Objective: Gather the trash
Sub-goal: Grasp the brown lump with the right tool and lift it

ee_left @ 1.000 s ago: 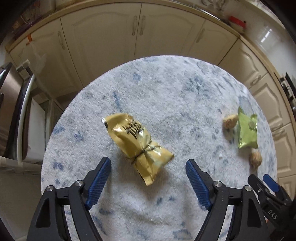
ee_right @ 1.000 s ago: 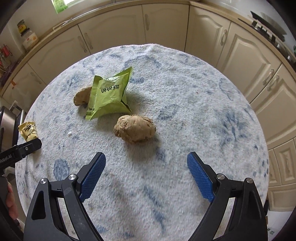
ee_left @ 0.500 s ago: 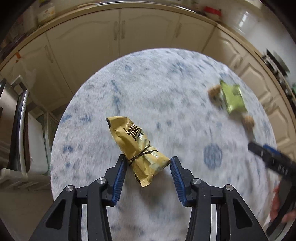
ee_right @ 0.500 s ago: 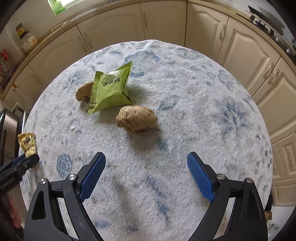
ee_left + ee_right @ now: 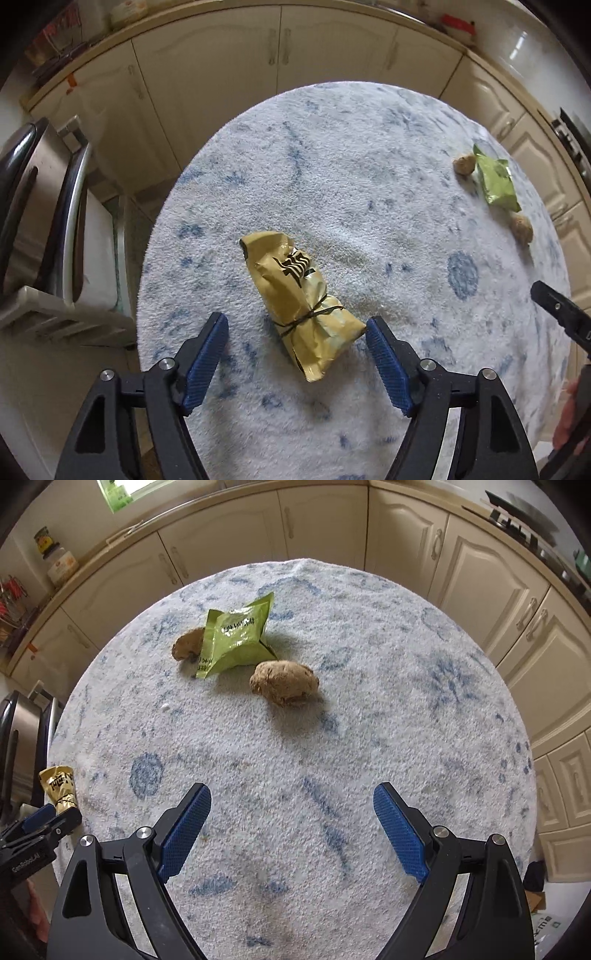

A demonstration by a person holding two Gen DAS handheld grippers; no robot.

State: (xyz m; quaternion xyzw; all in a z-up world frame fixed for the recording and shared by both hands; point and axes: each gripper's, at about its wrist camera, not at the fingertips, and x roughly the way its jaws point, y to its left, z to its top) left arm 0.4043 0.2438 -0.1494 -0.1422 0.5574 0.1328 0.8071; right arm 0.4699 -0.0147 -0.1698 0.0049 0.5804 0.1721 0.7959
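The left gripper is pointing steeply down at the round table, which is wearing a fluffy white cover with blue marks. Its jaws are opening at this moment, and the gold wrapper, a crumpled packet tied with a dark string, is lying between the two blue pads. The right pad is just beside the lower end of the packet and the left pad is standing apart from it, so the packet is released and is resting on the cover. The right gripper is also tilting steeply down over the near part of the table, with its jaws spread wide and nothing between them. Farther away, the green wrapper is lying near the far edge, with one brown lump partly under its left side and another brown lump just beside its lower right corner. At the right edge of the left view, a little of a person's hand is showing behind the right gripper.
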